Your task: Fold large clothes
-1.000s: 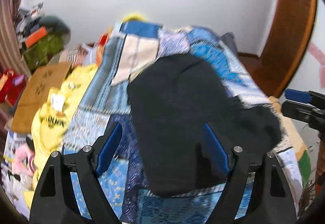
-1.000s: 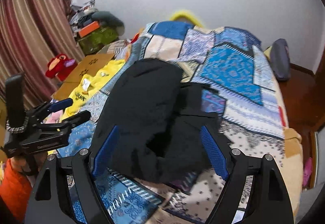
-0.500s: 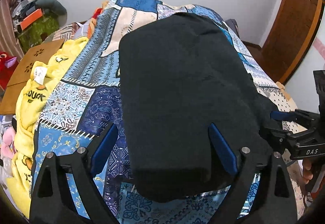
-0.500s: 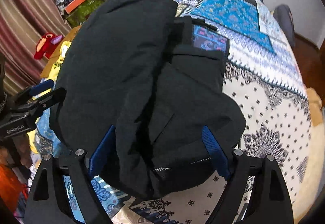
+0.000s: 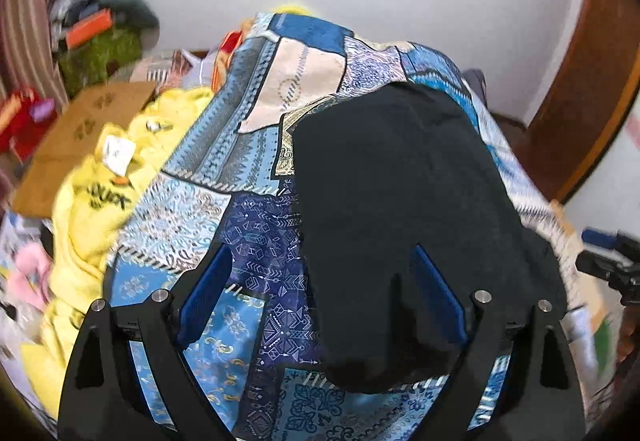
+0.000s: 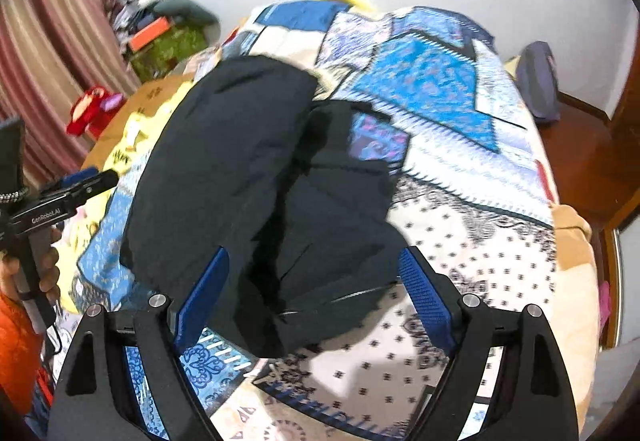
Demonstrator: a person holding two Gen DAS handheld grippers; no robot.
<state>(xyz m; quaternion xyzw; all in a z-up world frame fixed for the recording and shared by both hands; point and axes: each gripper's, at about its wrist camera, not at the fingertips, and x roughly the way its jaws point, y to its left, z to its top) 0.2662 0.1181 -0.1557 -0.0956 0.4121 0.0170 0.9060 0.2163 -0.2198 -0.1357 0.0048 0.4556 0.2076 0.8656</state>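
So there's a black garment lying folded up into a thick bundle on the bed, on top of a blue patchwork bedspread with all kinds of printed panels. It sits toward the near end of the bed, one layer doubled over another, and from the right side you can see a seam or zip line along its near edge.

The left gripper hangs over the near left edge of the bundle with its blue pads spread wide. Nothing is pinched; the right-hand pad is over the black cloth and the other is over the bare bedspread. The right gripper is spread wide too, with the near end of the bundle between its pads, but they aren't pressing on it.

As for readable stuff: the side of the left gripper, seen from the right camera, says "GenRobot.AI" in white, with a hand and orange sleeve behind it. A yellow garment is bunched along the left side of the bed with dark lettering I can't make out (blurry), plus a white tag. Beside it is a cardboard box with paw-like prints.
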